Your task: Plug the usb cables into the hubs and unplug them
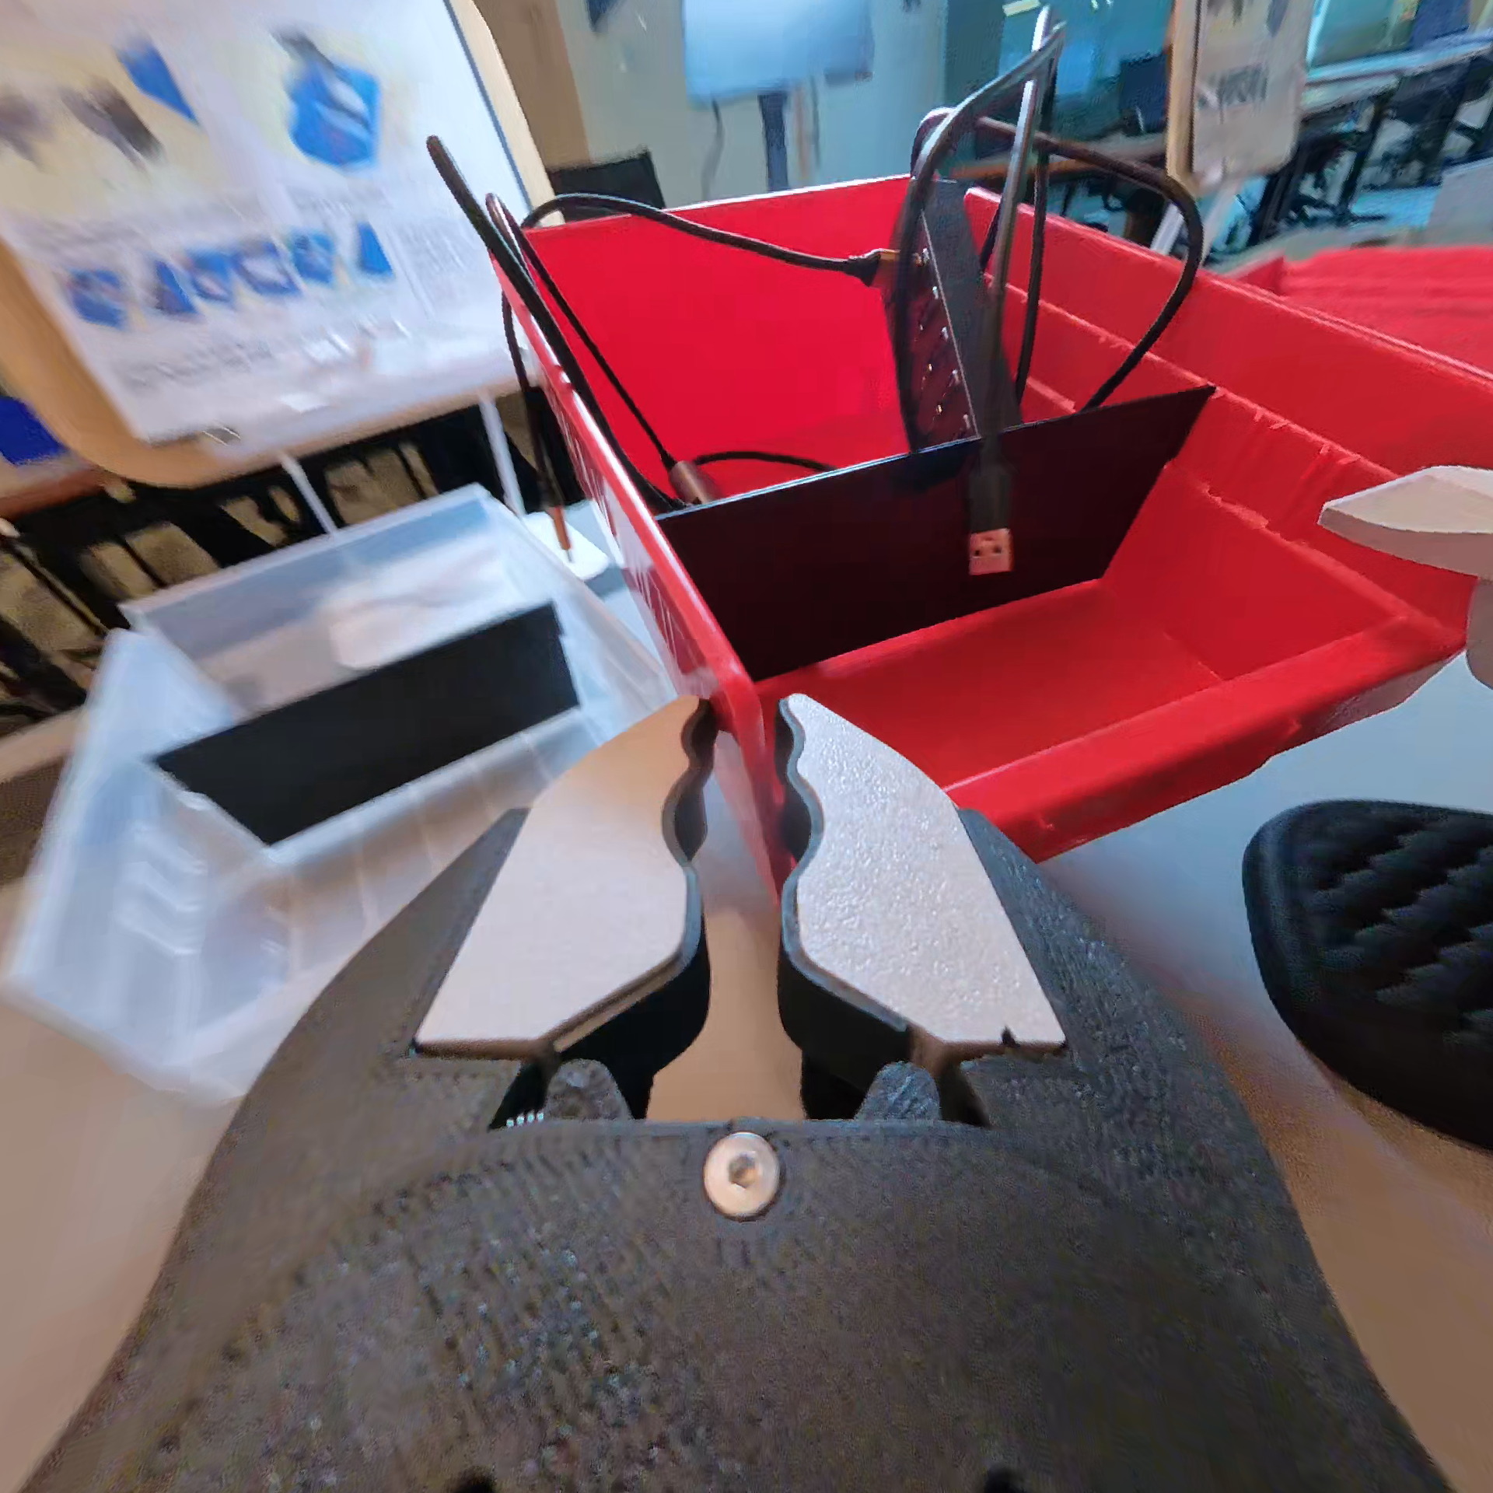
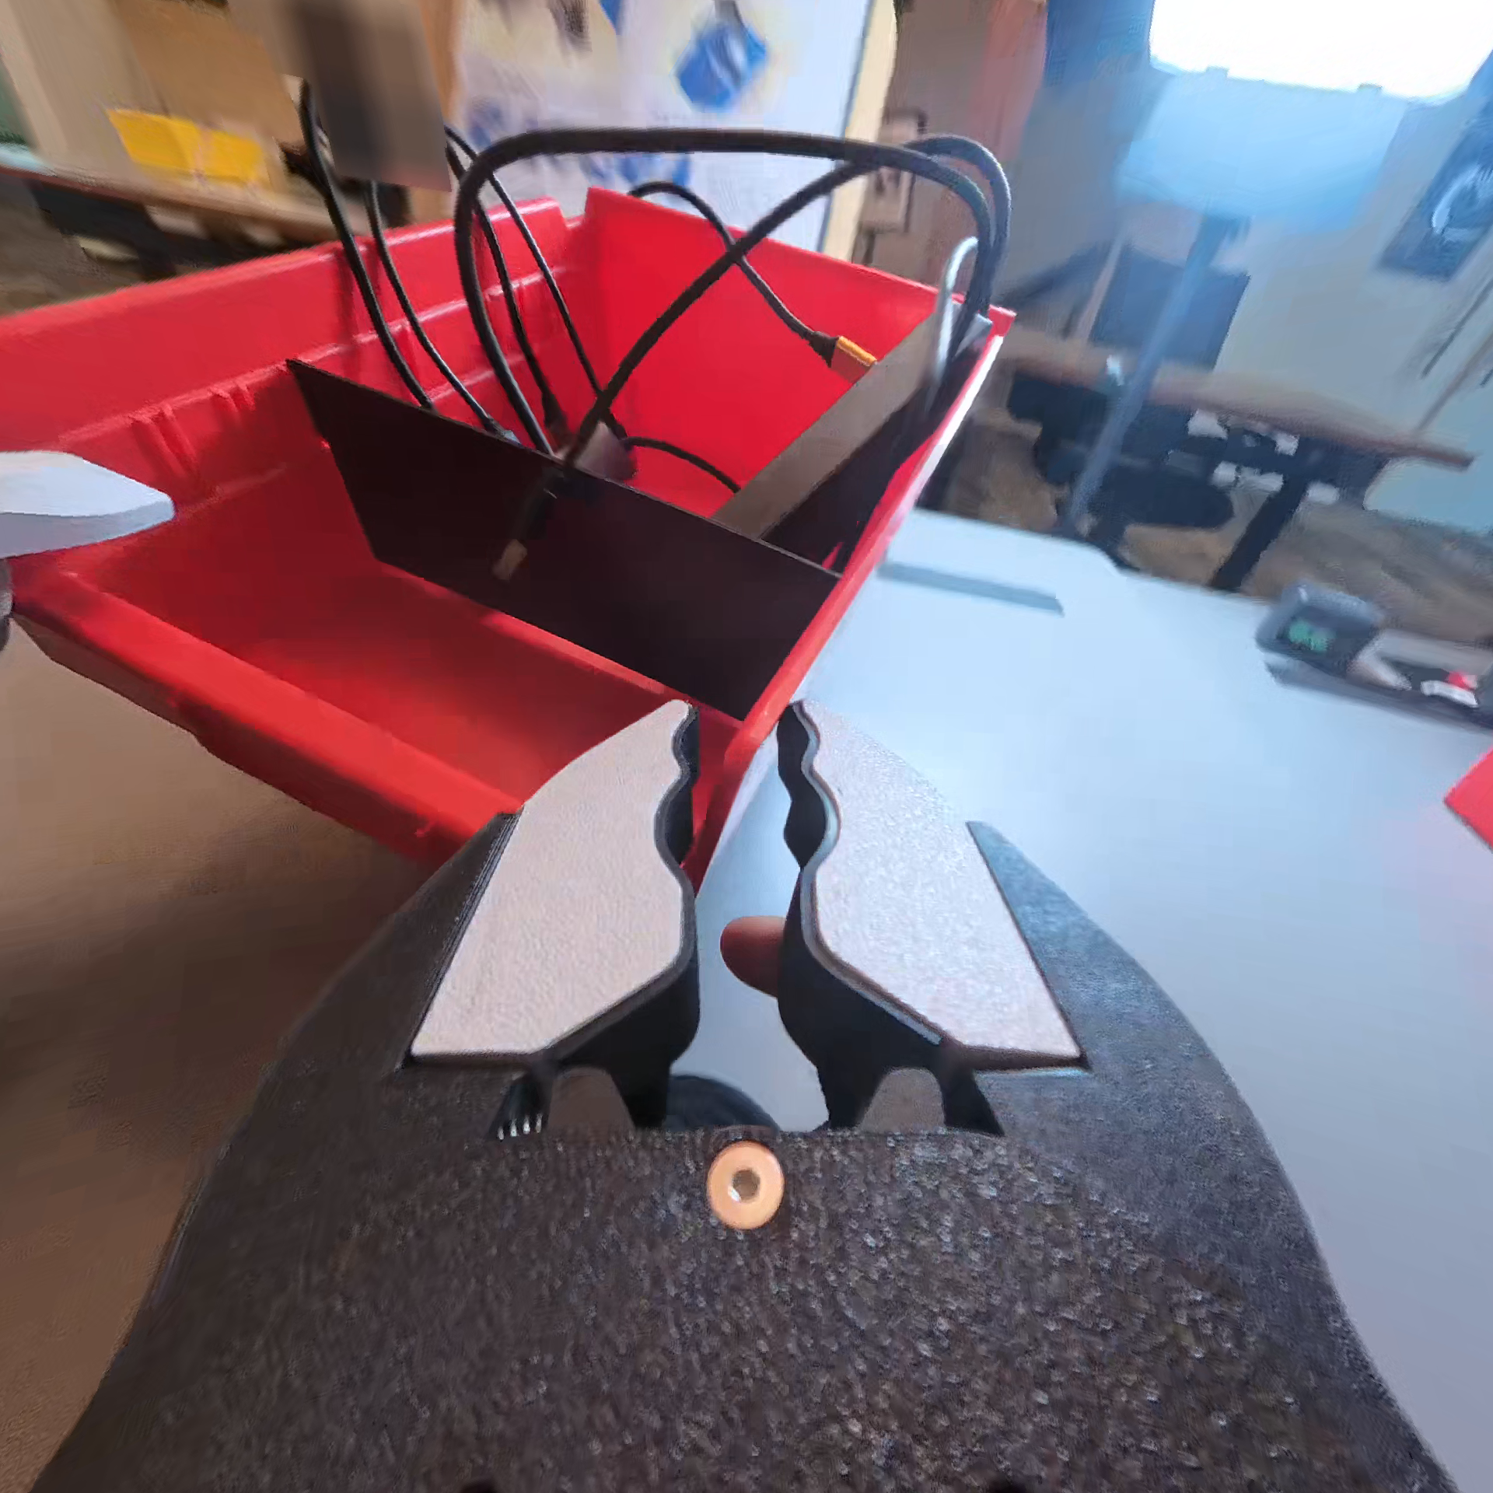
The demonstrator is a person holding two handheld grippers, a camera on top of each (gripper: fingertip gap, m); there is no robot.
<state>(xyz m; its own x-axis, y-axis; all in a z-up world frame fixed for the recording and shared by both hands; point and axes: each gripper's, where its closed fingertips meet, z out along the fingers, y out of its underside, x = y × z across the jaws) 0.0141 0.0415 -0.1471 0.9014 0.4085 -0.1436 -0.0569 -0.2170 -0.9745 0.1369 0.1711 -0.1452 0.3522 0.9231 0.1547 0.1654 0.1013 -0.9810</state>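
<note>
Left wrist view has the left gripper (image 1: 745, 711) clamped on the side wall of a red bin (image 1: 1091, 703), right at its near corner, one finger outside and one inside, the wall pinched between them. Past the fingertips and a bit right, a black divider (image 1: 889, 557) crosses the bin. Behind it a black usb hub (image 1: 941, 339) stands nearly upright with its row of ports facing left. One black cable (image 1: 727, 238) is plugged into its top port. Another cable hangs over the divider with a free usb plug (image 1: 990, 551) dangling in front of it. Left of the gripper sits a clear plastic box (image 1: 242, 808) with a black insert. Far right, the tip of the right gripper (image 1: 1414, 517) pokes in.

Right wrist view is pretty much the mirror. That same gripper (image 2: 735, 715) is closed on the opposite wall of the bin (image 2: 242, 614), near corner again, with the wall squeezed between its fingers. Ahead and up, the cables (image 2: 646, 145) arch out of the back compartment behind the divider (image 2: 614, 557). One loose connector with an orange tip (image 2: 848, 354) floats up right of center, not plugged into anything. The left gripper's tip (image 2: 73, 501) shows at the far left edge. To the right is bare grey table (image 2: 1131, 808).
</note>
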